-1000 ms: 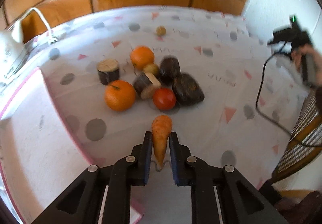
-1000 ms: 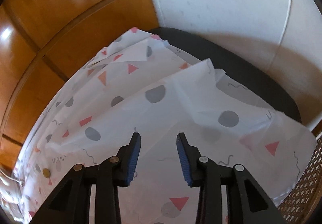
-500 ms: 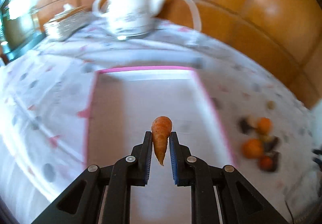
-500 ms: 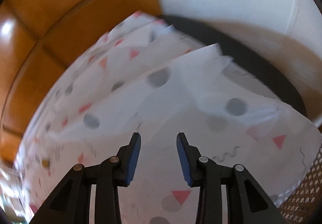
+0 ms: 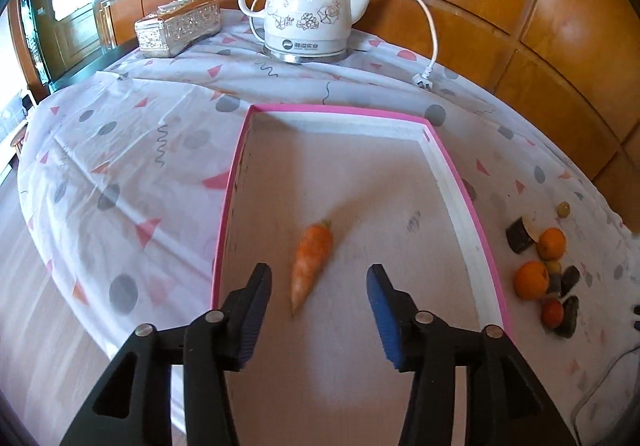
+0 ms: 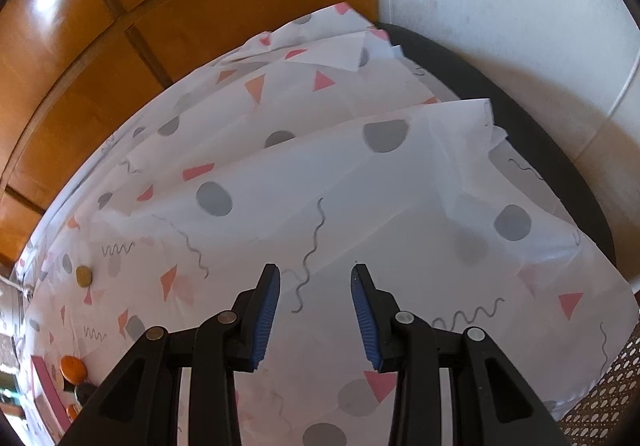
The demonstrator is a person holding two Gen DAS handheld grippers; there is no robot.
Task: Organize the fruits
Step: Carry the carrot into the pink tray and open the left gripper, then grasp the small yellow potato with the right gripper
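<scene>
An orange carrot point(image 5: 310, 262) lies inside the pink-rimmed tray point(image 5: 456, 181), just ahead of my left gripper point(image 5: 319, 286), which is open and empty above the tray. A pile of fruit lies on the cloth right of the tray: two oranges point(image 5: 531, 280), a red tomato point(image 5: 553, 312) and dark pieces point(image 5: 519, 236). My right gripper point(image 6: 315, 286) is open and empty over bare patterned tablecloth point(image 6: 360, 189). An orange point(image 6: 73, 369) shows at the far lower left of the right wrist view.
A white kettle point(image 5: 308, 19) with a cord point(image 5: 430, 33) stands behind the tray. A tissue box point(image 5: 178, 25) stands at the back left. Wooden panelling point(image 5: 520, 5) backs the table. The table edge falls off at left. A wicker chair point(image 6: 600, 402) is at lower right.
My left gripper swung from the fruit pile to the tray with the carrot, then opened; the carrot now lies in the tray. The right gripper stayed open and barely shifted.
</scene>
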